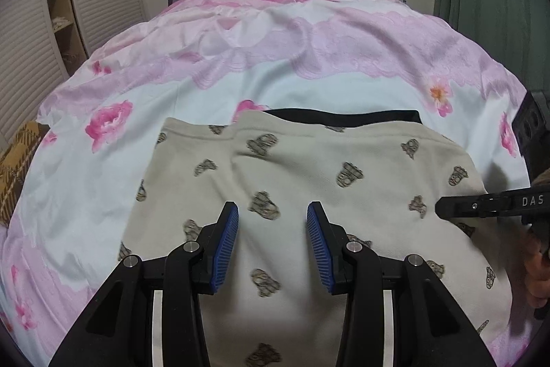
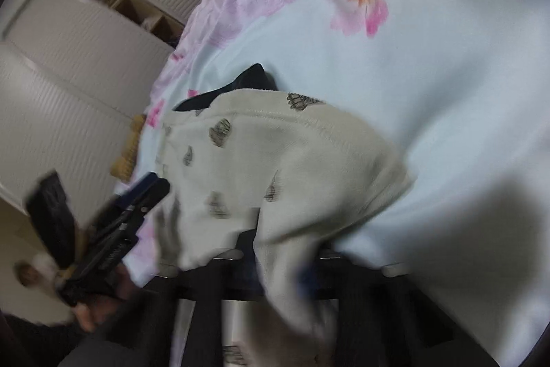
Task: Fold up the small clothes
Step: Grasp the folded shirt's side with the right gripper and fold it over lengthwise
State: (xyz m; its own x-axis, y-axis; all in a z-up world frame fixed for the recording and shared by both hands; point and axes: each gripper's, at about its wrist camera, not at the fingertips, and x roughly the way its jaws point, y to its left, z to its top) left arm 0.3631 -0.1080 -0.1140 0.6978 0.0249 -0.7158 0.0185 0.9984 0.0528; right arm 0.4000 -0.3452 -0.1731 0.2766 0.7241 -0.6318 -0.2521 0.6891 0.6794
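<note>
Garment position: one cream garment (image 1: pixel 309 181) with bear prints, flat on the floral bedspread (image 1: pixel 137 85), spread beneath and beyond the left gripper (image 1: pixel 272 219).
Left jaws: partly apart, nothing between the blue pads.
Right jaws: right gripper (image 2: pixel 275 263) closed narrow on the garment's near edge, cloth draped over the fingers.
Long axis: side to side; black band (image 1: pixel 343 118) at far edge.
Count: one garment, two grippers.

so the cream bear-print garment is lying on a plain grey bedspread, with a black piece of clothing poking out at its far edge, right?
Not quite. The bedspread is not plain grey: it is white and pink with a flower print, as the left wrist view shows. The rest holds: the cream bear-print garment lies on it, and a black piece of clothing pokes out at its far edge.
</note>
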